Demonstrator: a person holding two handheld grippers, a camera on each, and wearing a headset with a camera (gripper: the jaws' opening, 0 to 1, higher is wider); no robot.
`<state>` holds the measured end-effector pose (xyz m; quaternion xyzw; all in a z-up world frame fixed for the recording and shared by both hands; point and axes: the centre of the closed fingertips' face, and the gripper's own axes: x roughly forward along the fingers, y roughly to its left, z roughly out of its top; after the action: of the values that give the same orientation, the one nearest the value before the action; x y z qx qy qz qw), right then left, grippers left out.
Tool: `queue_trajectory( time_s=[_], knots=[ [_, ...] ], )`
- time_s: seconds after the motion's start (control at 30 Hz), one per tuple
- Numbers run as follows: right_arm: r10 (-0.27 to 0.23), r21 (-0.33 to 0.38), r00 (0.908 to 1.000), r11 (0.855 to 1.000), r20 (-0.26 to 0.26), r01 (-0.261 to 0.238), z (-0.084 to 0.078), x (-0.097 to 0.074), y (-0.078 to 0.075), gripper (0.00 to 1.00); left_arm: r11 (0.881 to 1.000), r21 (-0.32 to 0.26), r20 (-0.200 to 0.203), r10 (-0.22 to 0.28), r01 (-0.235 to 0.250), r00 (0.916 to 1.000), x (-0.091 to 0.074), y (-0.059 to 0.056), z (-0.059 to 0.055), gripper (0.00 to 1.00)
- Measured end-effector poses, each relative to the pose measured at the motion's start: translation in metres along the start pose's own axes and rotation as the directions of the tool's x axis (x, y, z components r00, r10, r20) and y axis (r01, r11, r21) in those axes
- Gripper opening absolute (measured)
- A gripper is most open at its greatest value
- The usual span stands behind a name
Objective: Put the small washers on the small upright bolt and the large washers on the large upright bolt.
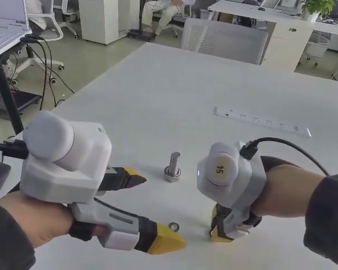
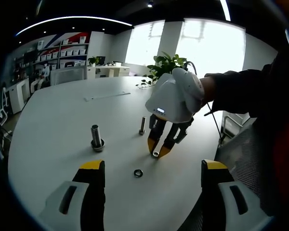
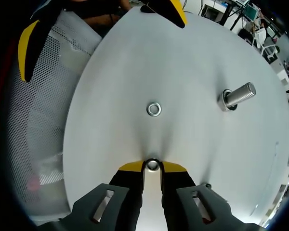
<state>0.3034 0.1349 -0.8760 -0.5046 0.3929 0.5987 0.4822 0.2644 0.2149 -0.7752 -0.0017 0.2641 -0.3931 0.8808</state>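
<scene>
Two bolts stand upright on the white table (image 1: 174,95), shafts vertical: the large bolt (image 1: 173,166) mid-table, the small bolt (image 2: 142,125) near the right gripper (image 3: 152,166). That gripper points tips-down by the near edge, clamped on one washer (image 2: 156,154). The left gripper (image 2: 153,164) has its jaws wide apart. A second washer (image 1: 173,226) lies flat between the grippers.

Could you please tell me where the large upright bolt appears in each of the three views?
Head view: large upright bolt near the centre.
Left gripper view: same bolt left of centre, upright.
Right gripper view: bolt right of centre, shaft pointing right.
Shared landmark: the loose washer lying nearby in all three.
</scene>
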Motion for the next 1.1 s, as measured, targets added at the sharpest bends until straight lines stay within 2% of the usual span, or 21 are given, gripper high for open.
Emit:
queue_trajectory(
  time_s=[0.57, 1.1],
  knots=[
    [-0.001, 0.039, 1.0, 0.999, -0.004, 0.002, -0.013, -0.006, -0.001, 0.14, 1.0, 0.004, -0.005, -0.004, 0.004, 1.0, 0.001, 0.0, -0.001, 0.82],
    [-0.02, 0.081, 0.9996, 0.996, -0.02, 0.022, -0.037, -0.021, -0.001, 0.14, 1.0, 0.006, -0.003, -0.009, 0.009, 1.0, 0.001, -0.002, -0.001, 0.82]
  ],
)
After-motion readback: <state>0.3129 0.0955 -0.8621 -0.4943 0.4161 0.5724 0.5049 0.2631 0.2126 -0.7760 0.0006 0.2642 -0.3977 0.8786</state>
